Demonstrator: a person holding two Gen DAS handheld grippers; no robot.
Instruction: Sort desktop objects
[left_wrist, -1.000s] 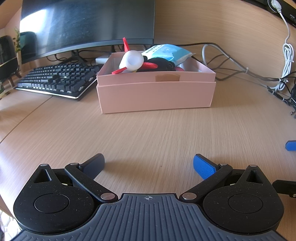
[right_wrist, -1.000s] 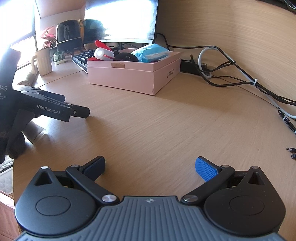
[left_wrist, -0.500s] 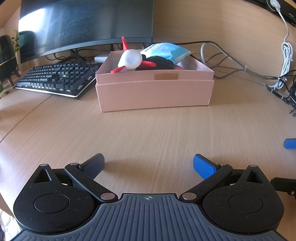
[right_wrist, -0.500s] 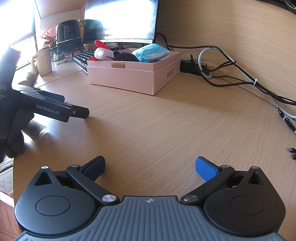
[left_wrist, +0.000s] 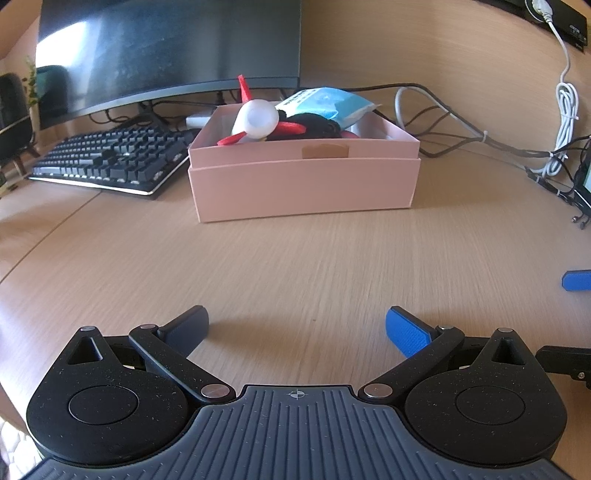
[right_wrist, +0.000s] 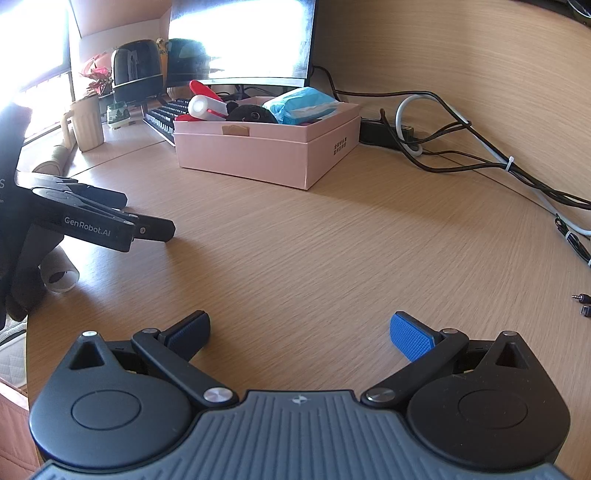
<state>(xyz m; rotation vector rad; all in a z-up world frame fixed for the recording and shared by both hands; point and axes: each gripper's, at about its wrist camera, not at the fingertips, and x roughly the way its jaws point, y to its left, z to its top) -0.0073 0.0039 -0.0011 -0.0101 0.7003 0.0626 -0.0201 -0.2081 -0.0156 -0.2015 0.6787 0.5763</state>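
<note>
1. The left gripper (left_wrist: 297, 326) hangs low over the bare desk (left_wrist: 295, 266), level, aimed straight at the box (left_wrist: 304, 184); its fingers are spread wide with nothing between them.
2. The right gripper (right_wrist: 299, 332) is also low and level over the desk, fingers wide apart and empty, with the box ahead and to its left.
3. In the right wrist view the left gripper shows from the side at the left edge, gripped by a gloved hand (right_wrist: 14, 236), pointing across the desk.
4. The box sits near the back of the desk, its long side facing the left gripper, just right of the keyboard (left_wrist: 110, 162).
5. The box is pale pink card, open, with a small brown tab on its front wall.
6. Inside the box lie a white fan (left_wrist: 256, 120) with red blades, its face tilted toward the left gripper, a black plush (left_wrist: 314, 127) and a blue packet (left_wrist: 328, 105), heaped together.
7. Cables (left_wrist: 461, 133) trail right of the box.
</note>
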